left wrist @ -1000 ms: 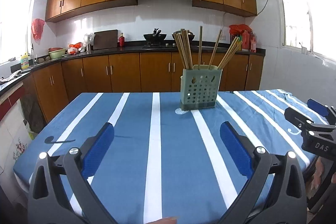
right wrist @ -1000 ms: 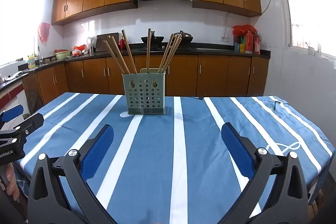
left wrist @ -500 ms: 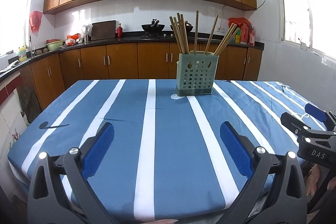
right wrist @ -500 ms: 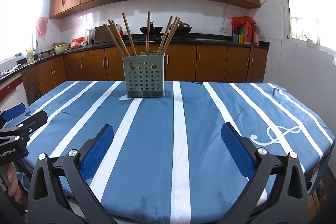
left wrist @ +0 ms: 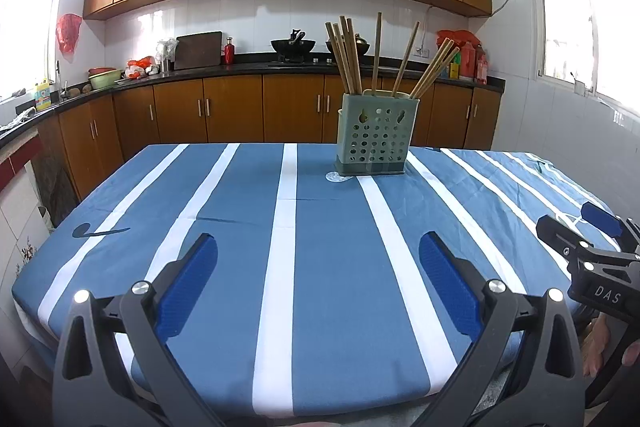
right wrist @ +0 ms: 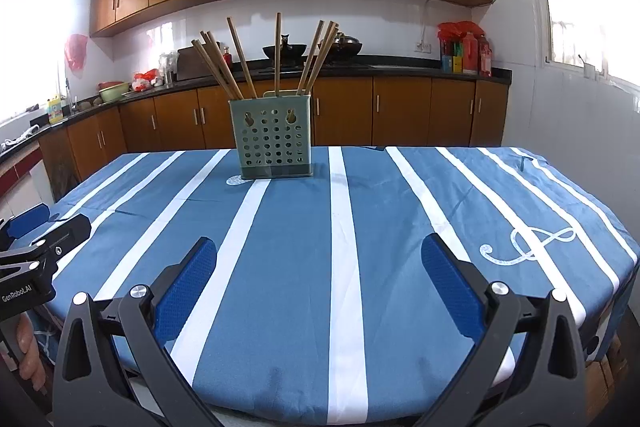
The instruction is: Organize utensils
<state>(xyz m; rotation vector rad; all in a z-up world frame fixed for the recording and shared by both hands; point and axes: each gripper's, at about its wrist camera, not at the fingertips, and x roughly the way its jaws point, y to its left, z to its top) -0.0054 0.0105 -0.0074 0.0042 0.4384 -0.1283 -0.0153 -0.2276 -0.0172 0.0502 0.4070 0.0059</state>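
Observation:
A green perforated utensil holder (left wrist: 376,139) stands upright at the far side of the table, with several wooden chopsticks (left wrist: 348,57) standing in it. It also shows in the right wrist view (right wrist: 272,143), chopsticks (right wrist: 240,59) fanned out. My left gripper (left wrist: 318,259) is open and empty, low over the table's near edge, well short of the holder. My right gripper (right wrist: 319,259) is open and empty, at the near edge too. Each gripper shows in the other's view: the right gripper (left wrist: 588,231), the left gripper (right wrist: 36,227).
The table wears a blue cloth with white stripes (left wrist: 280,227). Behind it runs a kitchen counter (left wrist: 240,67) with wooden cabinets, a wok and bottles. A white wall with a window (right wrist: 580,7) is on the right.
Both grippers have drawn back from the holder toward the table's near edge, so the holder looks smaller and farther. Both stay open and empty.

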